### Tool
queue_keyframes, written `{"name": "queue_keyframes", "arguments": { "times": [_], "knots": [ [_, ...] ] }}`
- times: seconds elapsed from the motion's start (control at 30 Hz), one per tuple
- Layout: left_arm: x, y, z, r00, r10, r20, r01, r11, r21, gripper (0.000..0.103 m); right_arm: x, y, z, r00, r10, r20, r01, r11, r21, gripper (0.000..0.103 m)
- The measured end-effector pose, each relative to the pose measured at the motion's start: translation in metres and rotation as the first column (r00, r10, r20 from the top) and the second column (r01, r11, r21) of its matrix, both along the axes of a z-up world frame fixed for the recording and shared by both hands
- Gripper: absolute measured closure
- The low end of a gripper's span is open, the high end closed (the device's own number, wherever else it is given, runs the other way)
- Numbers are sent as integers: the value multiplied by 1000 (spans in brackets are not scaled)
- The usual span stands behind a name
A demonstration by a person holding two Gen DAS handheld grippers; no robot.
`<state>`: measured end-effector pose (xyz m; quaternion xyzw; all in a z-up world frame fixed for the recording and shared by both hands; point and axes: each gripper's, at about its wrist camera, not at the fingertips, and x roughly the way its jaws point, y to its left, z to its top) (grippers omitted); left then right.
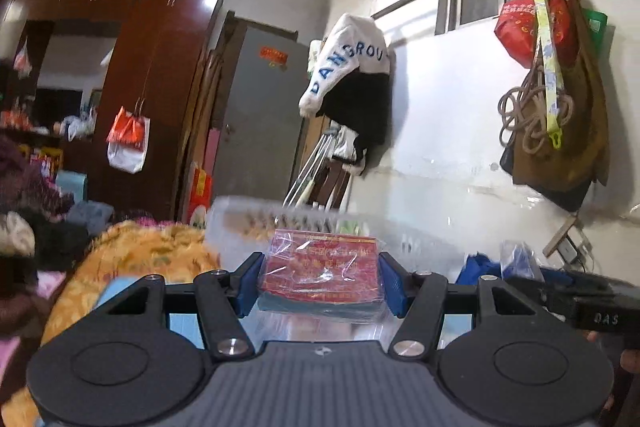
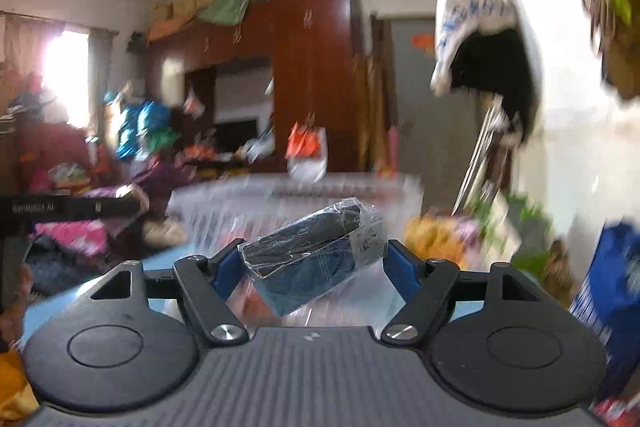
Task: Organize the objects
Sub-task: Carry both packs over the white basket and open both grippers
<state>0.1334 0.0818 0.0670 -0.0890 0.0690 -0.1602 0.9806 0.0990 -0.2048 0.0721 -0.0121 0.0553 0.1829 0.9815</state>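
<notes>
My left gripper (image 1: pixel 319 279) is shut on a red packet (image 1: pixel 320 273) wrapped in clear film, its blue pads pressing both short sides. The packet is held up level, in front of a clear plastic basket (image 1: pixel 240 215). In the right wrist view my right gripper (image 2: pixel 310 263) is shut on a dark blue box (image 2: pixel 308 263) in crinkled clear wrap, tilted with its right end higher. Behind that box spreads the blurred rim of the clear basket (image 2: pixel 304 187). The other gripper shows as a black bar at the right edge (image 1: pixel 592 303) and at the left edge (image 2: pixel 68 207).
An orange patterned quilt (image 1: pixel 132 259) lies at lower left. A dark red wardrobe (image 1: pixel 160 67), a grey door (image 1: pixel 260 115) and hanging clothes (image 1: pixel 352 87) stand behind. Bags hang on the white wall (image 1: pixel 560 99). A blue bag (image 2: pixel 612 291) sits at right.
</notes>
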Motion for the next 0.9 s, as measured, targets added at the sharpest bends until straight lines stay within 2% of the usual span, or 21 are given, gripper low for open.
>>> {"name": "queue_keyframes", "arguments": {
  "times": [0.13,0.2,0.27,0.33,0.43,0.47,0.5,0.53,0.57,0.6,0.7,0.8,0.9],
  "knots": [
    [40,-18,38,999,21,-45,-19,999,39,39,45,12,36,1000,-20,-19,20,1000,-12,26],
    [69,-26,52,994,40,-98,-34,998,61,39,72,18,47,999,-41,-18,40,998,-42,26],
    [100,-33,59,986,35,-161,-26,998,56,39,99,24,50,997,-60,-41,56,994,-90,26],
    [123,-39,59,976,57,-208,-42,996,75,39,126,27,46,992,-65,-105,53,993,-109,26],
    [143,-42,55,966,78,-245,-61,995,73,39,142,30,35,986,-52,-156,32,991,-126,26],
    [147,-42,54,964,77,-254,-62,996,67,37,143,32,33,986,-56,-159,35,990,-135,25],
    [149,-42,52,963,78,-260,-63,996,65,29,145,33,30,984,-50,-169,26,990,-142,21],
    [151,-43,50,962,78,-263,-62,996,70,21,143,33,29,984,-45,-174,20,990,-142,12],
    [153,-44,49,961,85,-264,-65,995,82,6,138,32,28,987,-47,-154,27,991,-127,8],
    [152,-45,48,961,96,-261,-73,993,96,1,133,29,30,991,-42,-127,28,993,-110,0],
    [137,-41,45,966,112,-231,-86,989,122,0,106,16,34,994,-2,-105,-4,998,-63,0],
    [108,-32,42,980,103,-168,-92,993,73,0,73,1,25,992,0,-124,-1,1000,-5,0],
    [82,-22,25,972,70,-223,-55,996,72,0,48,-9,-2,981,43,-191,-46,999,-13,0]
  ]
}}
